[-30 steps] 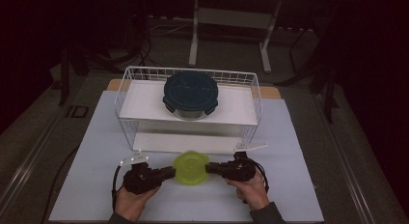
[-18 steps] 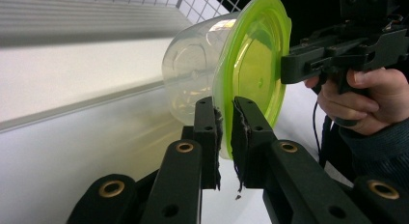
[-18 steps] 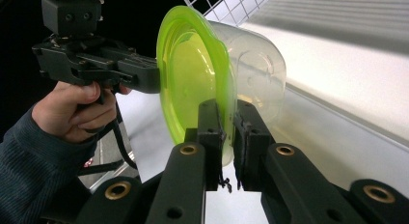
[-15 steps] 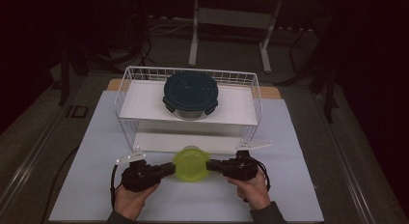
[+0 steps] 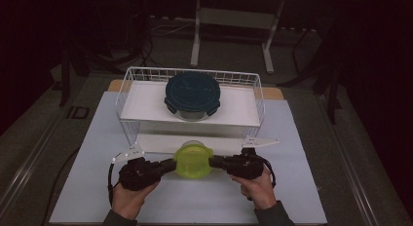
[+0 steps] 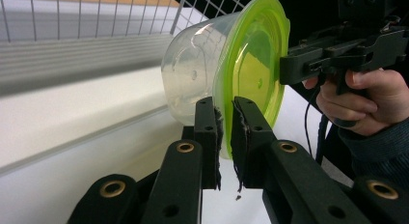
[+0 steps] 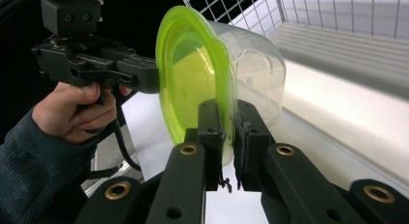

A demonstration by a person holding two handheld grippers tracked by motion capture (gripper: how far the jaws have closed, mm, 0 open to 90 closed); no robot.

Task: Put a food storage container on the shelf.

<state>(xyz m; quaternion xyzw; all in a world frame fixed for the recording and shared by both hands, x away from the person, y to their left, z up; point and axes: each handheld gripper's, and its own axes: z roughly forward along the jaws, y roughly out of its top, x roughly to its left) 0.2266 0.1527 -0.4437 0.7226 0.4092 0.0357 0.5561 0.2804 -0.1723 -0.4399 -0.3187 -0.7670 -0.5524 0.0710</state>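
Round clear plastic tub (image 6: 193, 74) with a glossy lime-green lid (image 5: 193, 160), held off the white table (image 5: 87, 187) just in front of the white wire basket (image 5: 127, 84). Left gripper (image 6: 224, 125) and right gripper (image 7: 226, 127), matte black, each clamp the lid's thin rim from opposite sides. Inside the basket: a round dark-blue lidded container (image 5: 192, 94)
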